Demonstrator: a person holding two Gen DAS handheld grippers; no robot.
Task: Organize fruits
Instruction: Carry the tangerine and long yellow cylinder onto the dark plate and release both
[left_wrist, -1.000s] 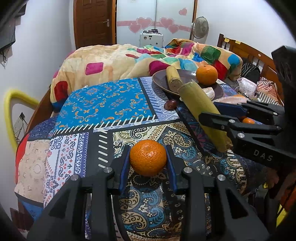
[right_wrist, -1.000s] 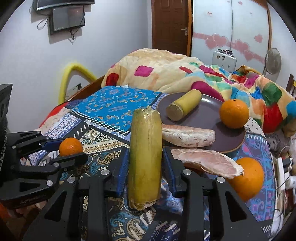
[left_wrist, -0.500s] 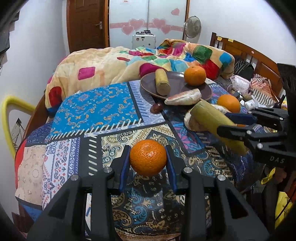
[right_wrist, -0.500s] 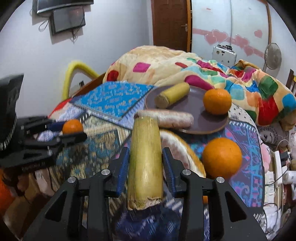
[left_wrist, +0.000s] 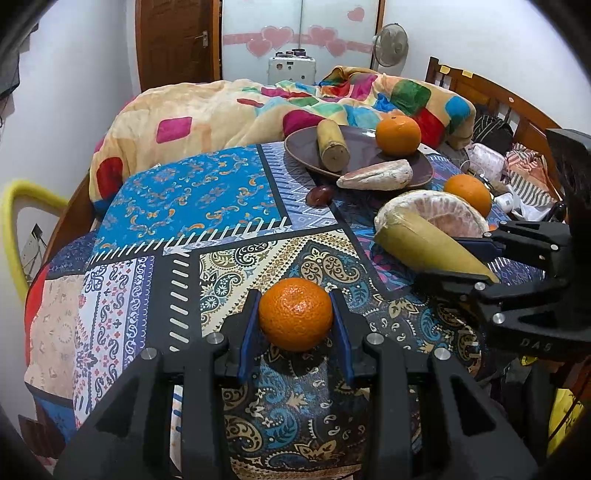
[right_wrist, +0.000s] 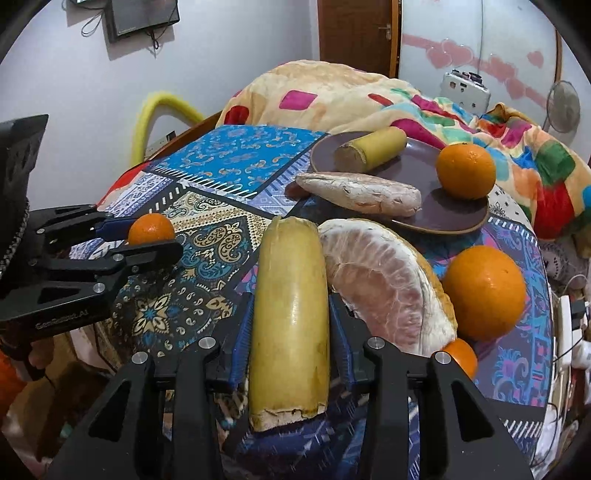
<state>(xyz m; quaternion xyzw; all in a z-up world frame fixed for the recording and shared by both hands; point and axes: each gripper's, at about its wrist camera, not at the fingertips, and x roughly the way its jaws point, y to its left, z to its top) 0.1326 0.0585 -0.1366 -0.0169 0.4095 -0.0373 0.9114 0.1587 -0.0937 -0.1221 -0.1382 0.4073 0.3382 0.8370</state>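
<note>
My left gripper is shut on a small mandarin, held just over the patterned bedspread. My right gripper holds a yellow cane piece lengthwise between its blue pads; the jaws are opening, and the pads still touch the cane. The cane lies against a peeled pomelo half. Beyond it, a brown plate carries a second cane piece, an orange and a pomelo segment.
A loose orange sits right of the pomelo half, and a smaller orange fruit peeks out below it. A dark red fruit lies by the plate. A crumpled quilt fills the far side; a wooden headboard stands at right.
The right gripper has drawn the cane back from the plate's edge, and it now sits beside the pomelo half. The left gripper keeps its hold on the mandarin in about the same place.
</note>
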